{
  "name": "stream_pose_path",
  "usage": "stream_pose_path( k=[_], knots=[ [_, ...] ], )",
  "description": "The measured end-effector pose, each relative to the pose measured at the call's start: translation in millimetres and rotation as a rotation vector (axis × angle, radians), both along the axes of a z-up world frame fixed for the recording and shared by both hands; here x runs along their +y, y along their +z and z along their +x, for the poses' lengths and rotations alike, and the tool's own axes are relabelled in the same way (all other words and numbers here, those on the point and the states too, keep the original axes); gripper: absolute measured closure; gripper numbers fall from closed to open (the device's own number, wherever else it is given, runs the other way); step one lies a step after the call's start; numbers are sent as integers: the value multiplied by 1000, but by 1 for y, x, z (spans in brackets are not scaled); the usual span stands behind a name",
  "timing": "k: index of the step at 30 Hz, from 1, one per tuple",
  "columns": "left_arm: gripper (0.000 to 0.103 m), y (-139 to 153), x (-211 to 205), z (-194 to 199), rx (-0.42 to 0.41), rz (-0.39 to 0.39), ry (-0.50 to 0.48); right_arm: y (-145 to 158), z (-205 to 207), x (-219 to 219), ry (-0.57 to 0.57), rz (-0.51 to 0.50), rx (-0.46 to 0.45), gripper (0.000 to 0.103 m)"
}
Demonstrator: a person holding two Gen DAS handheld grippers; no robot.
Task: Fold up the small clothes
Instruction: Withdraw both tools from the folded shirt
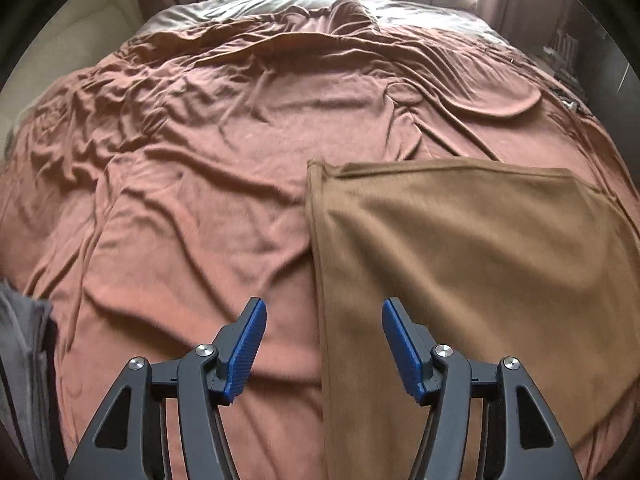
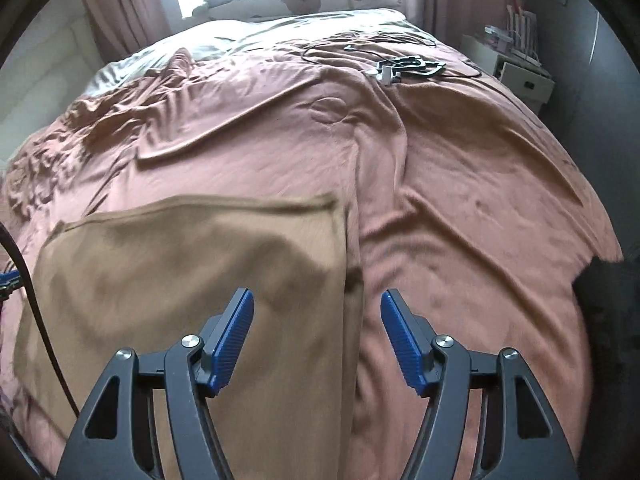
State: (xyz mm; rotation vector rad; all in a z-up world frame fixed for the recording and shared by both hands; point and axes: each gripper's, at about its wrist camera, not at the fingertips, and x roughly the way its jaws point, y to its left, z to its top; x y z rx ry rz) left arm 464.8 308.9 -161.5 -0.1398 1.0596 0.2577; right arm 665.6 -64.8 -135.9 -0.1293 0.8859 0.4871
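A tan-brown garment lies flat on the rust-coloured bedspread, folded to a rough rectangle with a straight far hem. My left gripper hangs open above its left edge, blue pads apart with nothing between them. In the right wrist view the same garment fills the lower left, and my right gripper stands open over its right edge, holding nothing. A sliver of the left gripper shows at the far left edge.
A grey cloth lies at the near left. A dark cable crosses the garment's left side. Cables and a small device lie on the far right of the bed. Pillows and a bedside cabinet stand beyond.
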Motion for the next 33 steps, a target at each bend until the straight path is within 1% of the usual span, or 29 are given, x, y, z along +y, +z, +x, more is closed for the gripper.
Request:
stream_pose_path(
  k=[3, 5, 8, 11, 13, 15, 17, 19, 21, 24, 26, 27, 29, 33],
  knots=[
    [41, 7, -2, -23, -22, -30, 16, 5, -16, -17, 5, 37, 23, 38],
    [41, 13, -6, -38, -27, -29, 23, 7, -28, -28, 2, 51, 41, 34],
    [41, 27, -16, -62, -55, -34, 22, 14, -44, -43, 3, 63, 43, 27],
    [41, 42, -26, -87, -94, -74, 32, 25, -66, -55, 22, 89, 40, 23],
    [41, 54, -36, -104, -134, -109, 23, 34, -82, -66, 35, 130, 36, 21],
    [41, 61, -45, -117, -162, -126, 14, 40, -96, -76, 37, 150, 34, 20],
    [38, 67, -54, -131, -185, -151, 9, 43, -110, -85, 40, 154, 23, 20],
    [28, 72, -61, -143, -205, -156, 20, 46, -125, -94, 50, 180, 22, 20],
    [24, 76, -69, -156, -233, -153, 23, 44, -137, -102, 51, 212, 30, 20],
    [22, 78, -76, -170, -263, -167, 38, 38, -153, -111, 46, 232, 52, 20],
    [18, 79, -80, -178, -279, -189, 54, 35, -160, -115, 47, 263, 64, 20],
    [14, 79, -81, -182, -282, -187, 65, 33, -164, -119, 46, 284, 75, 20],
    [13, 80, -84, -189, -298, -185, 91, 26, -173, -123, 43, 308, 88, 20],
    [8, 80, -90, -201, -320, -163, 121, 12, -179, -121, 43, 304, 136, 20]
  ],
)
